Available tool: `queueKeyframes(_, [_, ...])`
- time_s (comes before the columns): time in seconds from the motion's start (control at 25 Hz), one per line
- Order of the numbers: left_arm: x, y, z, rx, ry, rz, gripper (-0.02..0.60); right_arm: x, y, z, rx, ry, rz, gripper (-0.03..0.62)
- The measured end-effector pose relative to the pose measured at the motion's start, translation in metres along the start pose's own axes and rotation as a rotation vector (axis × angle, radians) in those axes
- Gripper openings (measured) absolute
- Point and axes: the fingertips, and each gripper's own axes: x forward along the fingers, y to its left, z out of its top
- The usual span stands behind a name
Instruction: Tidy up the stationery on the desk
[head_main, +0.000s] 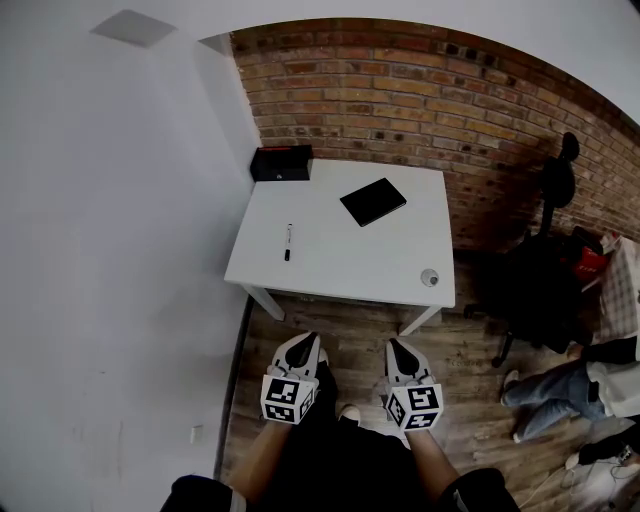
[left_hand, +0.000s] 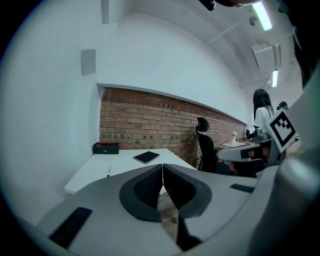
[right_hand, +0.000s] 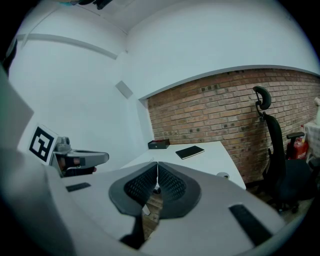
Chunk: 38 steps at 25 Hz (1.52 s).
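Grey left tool (head_main: 306, 340), right tool (head_main: 398, 345), marker cubes (head_main: 288, 398)

pen (head_main: 288, 241) left of notebook (head_main: 373, 201)

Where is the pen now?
In the head view, the slim white pen lies on the white desk, toward its left edge, left of the flat black notebook.

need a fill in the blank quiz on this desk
The wall behind the desk is built of ____.
In the head view, the black box sits at the desk's back ____ corner.
There, the pen lies ____ of the notebook.
The left gripper and the right gripper both have ____ jaws.
Missing: brick; left; left; shut
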Motion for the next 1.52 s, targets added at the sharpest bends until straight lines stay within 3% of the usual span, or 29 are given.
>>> queueKeyframes(0.4, [0.044,0.032,0.002,-0.011,0.015,-0.023,0.015,0.051,-0.004,-0.002,0.023,0.031,-0.005,0.023])
queueKeyframes(0.72, [0.103,0.084,0.009,-0.033,0.048,-0.046,0.015,0.125,-0.009,0.011,0.046,0.067,-0.014,0.023])
queueKeyframes(1.2, [0.181,0.17,0.032,-0.038,0.09,-0.139,0.015,0.239,-0.008,0.042,0.092,0.092,-0.094,0.023])
queueKeyframes(1.52, [0.218,0.203,0.047,-0.026,0.095,-0.216,0.015,0.277,-0.012,0.055,0.133,0.076,-0.18,0.023])
